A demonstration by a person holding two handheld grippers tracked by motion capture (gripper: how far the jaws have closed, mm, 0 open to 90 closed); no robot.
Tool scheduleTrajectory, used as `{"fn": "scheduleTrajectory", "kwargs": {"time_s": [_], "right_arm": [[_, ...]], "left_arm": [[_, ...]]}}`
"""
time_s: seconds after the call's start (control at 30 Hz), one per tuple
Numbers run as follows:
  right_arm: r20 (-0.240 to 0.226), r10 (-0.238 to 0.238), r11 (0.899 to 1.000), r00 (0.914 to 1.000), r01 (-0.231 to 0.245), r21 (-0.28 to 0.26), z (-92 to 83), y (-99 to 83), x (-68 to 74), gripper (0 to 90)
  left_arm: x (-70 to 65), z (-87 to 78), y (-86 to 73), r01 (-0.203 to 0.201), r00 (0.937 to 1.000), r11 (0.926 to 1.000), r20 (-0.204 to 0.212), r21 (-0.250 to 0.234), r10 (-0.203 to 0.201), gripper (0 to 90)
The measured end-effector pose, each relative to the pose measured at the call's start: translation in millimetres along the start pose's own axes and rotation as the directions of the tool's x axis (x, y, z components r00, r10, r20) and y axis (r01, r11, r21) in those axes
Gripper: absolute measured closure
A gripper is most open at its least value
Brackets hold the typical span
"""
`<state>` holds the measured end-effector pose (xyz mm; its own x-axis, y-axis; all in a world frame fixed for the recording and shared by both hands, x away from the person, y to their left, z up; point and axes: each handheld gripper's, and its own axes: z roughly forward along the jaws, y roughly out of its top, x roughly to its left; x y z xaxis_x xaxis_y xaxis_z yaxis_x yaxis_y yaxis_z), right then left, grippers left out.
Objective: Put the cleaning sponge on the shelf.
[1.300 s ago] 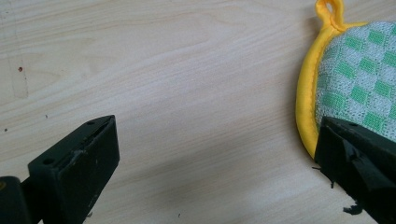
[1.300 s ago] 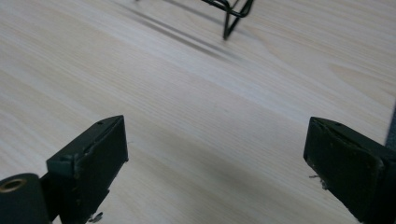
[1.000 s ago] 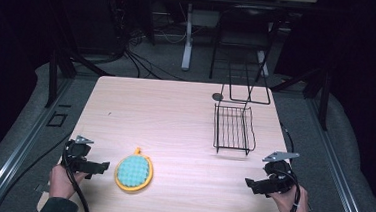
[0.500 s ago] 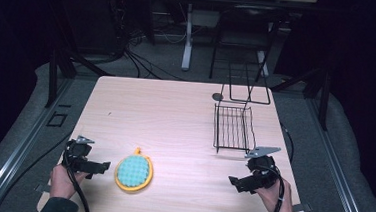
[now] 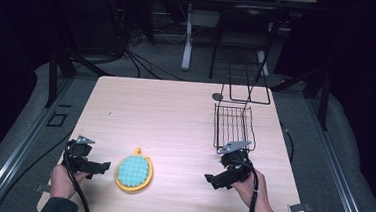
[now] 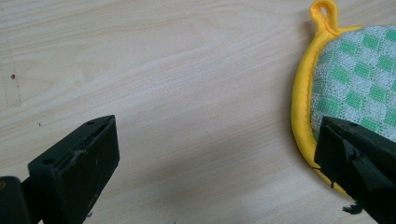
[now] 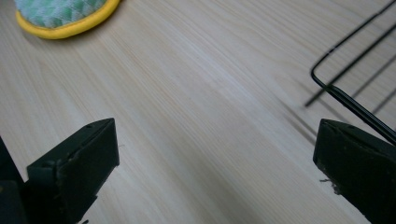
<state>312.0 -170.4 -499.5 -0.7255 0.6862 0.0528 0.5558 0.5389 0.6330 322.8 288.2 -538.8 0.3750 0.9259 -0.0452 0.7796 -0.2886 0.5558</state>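
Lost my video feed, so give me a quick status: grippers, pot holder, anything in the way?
Left gripper open beside the pot holder, right gripper open over bare table. Pot holder flat, untouched. Wire rack well off to the side.

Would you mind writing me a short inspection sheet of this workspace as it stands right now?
Surface: light wooden table, bare across its middle.
Job's things: round pot holder, green-checked with yellow rim and loop, lying flat near the front edge, touched by neither gripper.
Clutter: black wire rack at the right side; small dark disc near the far edge.
Grippers: left gripper open, beside the pot holder; right gripper open, over bare wood in front of the rack.
Cables: one black cable trails from each gripper toward the person.
Surroundings: dark room, grey floor, metal frame legs, loose cords behind the table.
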Motion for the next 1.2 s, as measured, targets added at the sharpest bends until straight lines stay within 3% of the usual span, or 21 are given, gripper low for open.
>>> {"fn": "scheduleTrajectory", "kwargs": {"time_s": [0.1,0.33,0.57,0.73,1.07,1.2], "right_arm": [[-0.039,-0.015,1.0,0.9991,0.015,0.0,11.9,11.2,7.8,0.0],[-0.046,-0.037,0.999,0.9983,0.038,0.014,34.1,27.6,19.4,0.0],[-0.09,-0.042,0.999,0.995,0.045,0.028,58.2,46.5,33.4,0.0],[-0.139,-0.068,0.996,0.988,0.076,0.053,79.8,60.9,49.3,0.0],[-0.187,-0.058,0.995,0.9808,0.072,0.073,107.8,78.7,69.1,0.0],[-0.212,-0.067,0.991,0.9749,0.09,0.099,128.3,90.5,84.1,0.0]], "left_arm": [[0.0,0.0,0.2,-0.003,1.0,1.0,-0.001,-0.001,0.003,0.3],[0.5,-0.1,0.0,-0.003,1.0,1.0,0.0,-0.002,0.003,0.3],[0.0,0.6,-0.1,0.001,1.0,1.0,0.003,-0.002,-0.001,0.3],[0.2,0.6,-0.1,-0.002,1.0,1.0,0.005,-0.004,0.002,0.3],[0.1,1.1,0.2,-0.002,1.0,1.0,0.007,-0.002,0.002,0.3],[0.4,0.6,0.0,-0.005,1.0,1.0,0.007,-0.004,0.005,0.3]]}}
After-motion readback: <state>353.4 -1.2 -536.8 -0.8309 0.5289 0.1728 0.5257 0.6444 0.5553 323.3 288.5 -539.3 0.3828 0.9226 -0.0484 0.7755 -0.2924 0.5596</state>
